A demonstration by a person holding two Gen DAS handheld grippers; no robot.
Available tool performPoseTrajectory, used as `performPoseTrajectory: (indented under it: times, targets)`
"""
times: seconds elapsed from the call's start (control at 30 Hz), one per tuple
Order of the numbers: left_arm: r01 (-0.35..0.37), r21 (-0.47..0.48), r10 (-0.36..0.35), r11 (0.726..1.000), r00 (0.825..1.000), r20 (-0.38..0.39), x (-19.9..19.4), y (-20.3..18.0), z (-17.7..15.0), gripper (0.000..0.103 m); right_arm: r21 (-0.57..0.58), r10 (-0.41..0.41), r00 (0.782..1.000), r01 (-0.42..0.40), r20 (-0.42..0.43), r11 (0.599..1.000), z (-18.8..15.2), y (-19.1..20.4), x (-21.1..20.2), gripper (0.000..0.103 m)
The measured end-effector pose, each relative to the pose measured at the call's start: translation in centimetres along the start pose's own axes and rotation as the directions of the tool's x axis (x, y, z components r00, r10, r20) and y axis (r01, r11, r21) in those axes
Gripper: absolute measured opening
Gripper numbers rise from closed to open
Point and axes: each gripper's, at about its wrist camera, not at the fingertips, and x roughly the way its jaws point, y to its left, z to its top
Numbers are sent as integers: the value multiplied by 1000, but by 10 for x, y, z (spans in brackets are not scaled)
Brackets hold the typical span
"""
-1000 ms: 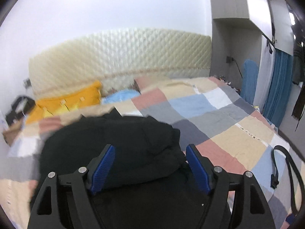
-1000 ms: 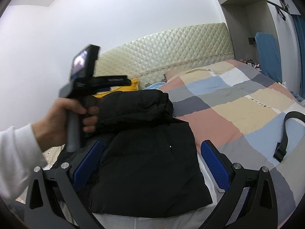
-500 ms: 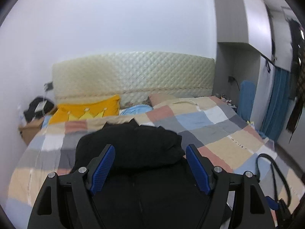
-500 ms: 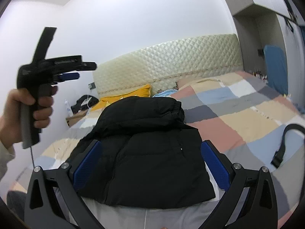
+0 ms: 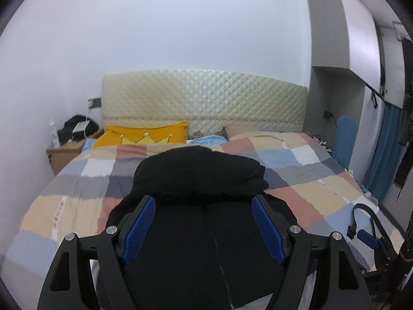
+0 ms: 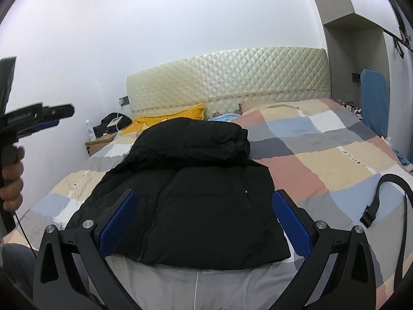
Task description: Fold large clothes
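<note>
On the bed with the checked patchwork quilt (image 6: 322, 160), the black puffy padded jacket (image 6: 196, 196) lay just ahead of both fingers, long axis towards the headboard. Left gripper (image 5: 204, 226) and right gripper (image 6: 204, 222) stood apart, empty, equally near.

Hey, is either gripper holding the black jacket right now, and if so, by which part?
Neither. The left gripper and right gripper are both open with nothing between their pads; the black jacket lies folded on the bed.

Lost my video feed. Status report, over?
Both grippers open, empty: left gripper, right gripper. Black jacket folded on bed. Black strap lies clear beside it.
</note>
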Motion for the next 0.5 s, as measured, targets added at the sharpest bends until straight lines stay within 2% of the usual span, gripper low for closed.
performPoseTrajectory:
  times: [0.17, 0.27, 0.5]
  targets:
    - [26, -1, -26, 1000, 999, -23, 9, 11, -21, 77, 1, 22, 1000, -22, -18, 1000, -2, 5, 5, 103]
    - [10, 10, -9, 1000, 1000, -26, 17, 15, -36, 77, -14, 11, 999, -11, -34, 1000, -5, 8, 10, 103]
    - [9, -35, -12, 999, 996, -93, 48, 38, -63, 77, -40, -9, 997, 6, -79, 999, -7, 14, 25, 103]
